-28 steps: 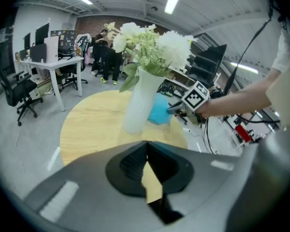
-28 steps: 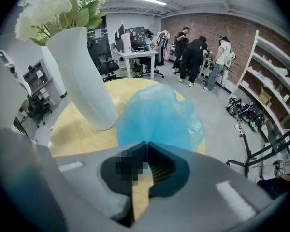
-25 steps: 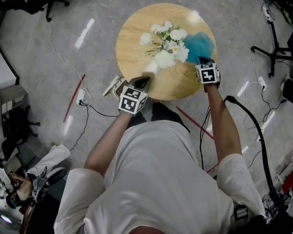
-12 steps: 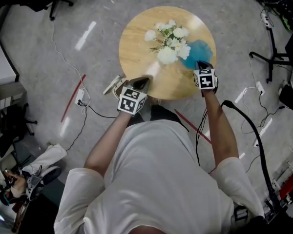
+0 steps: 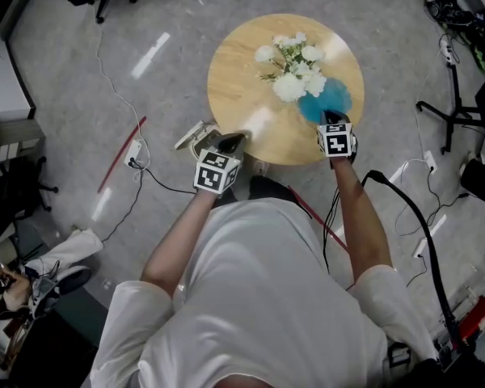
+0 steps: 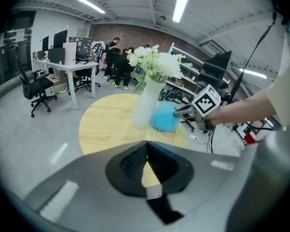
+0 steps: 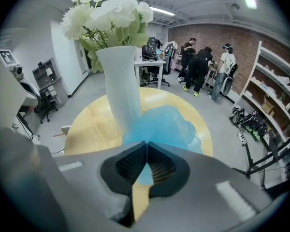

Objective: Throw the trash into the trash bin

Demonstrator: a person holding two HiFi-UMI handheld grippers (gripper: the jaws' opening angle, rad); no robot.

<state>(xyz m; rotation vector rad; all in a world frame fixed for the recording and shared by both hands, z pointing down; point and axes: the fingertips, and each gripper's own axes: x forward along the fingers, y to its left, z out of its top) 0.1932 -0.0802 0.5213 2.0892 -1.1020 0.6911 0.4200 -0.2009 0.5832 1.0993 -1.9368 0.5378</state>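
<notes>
At the tips of our right gripper (image 7: 147, 146), whose jaws stand pressed together, sits the blue trash (image 7: 166, 124). It is a crumpled wad of what looks like thin plastic film, lying just beside the foot of the white vase (image 7: 120, 88) that rises ahead and left of the jaws on the round wooden table (image 5: 234, 79). Whether a fold of film is nipped between the closed jaws we cannot tell, since the wad begins right where they meet. Our left gripper (image 6: 146, 146) hangs closed and empty at the near table edge, with the wad ahead of it and slightly right. We judge the wad light, soft and springy, likelier to crush or slip than to resist. A pinch on a raised fold at its near side, away from the vase, looks the safest hold, because the tall vase and its flowers (image 5: 295, 59) seem top-heavy and could tip if the film drags against them. The left gripper view gives the side-on picture the right gripper view lacks: the right tips meet the wad's upper edge while its bulk rests on the table. Only the right gripper view shows the film's crinkled, translucent surface. The head view hides the vase beneath the flowers but shows both grippers and the floor (image 5: 81, 95) around the table. No view shows a trash bin.
</notes>
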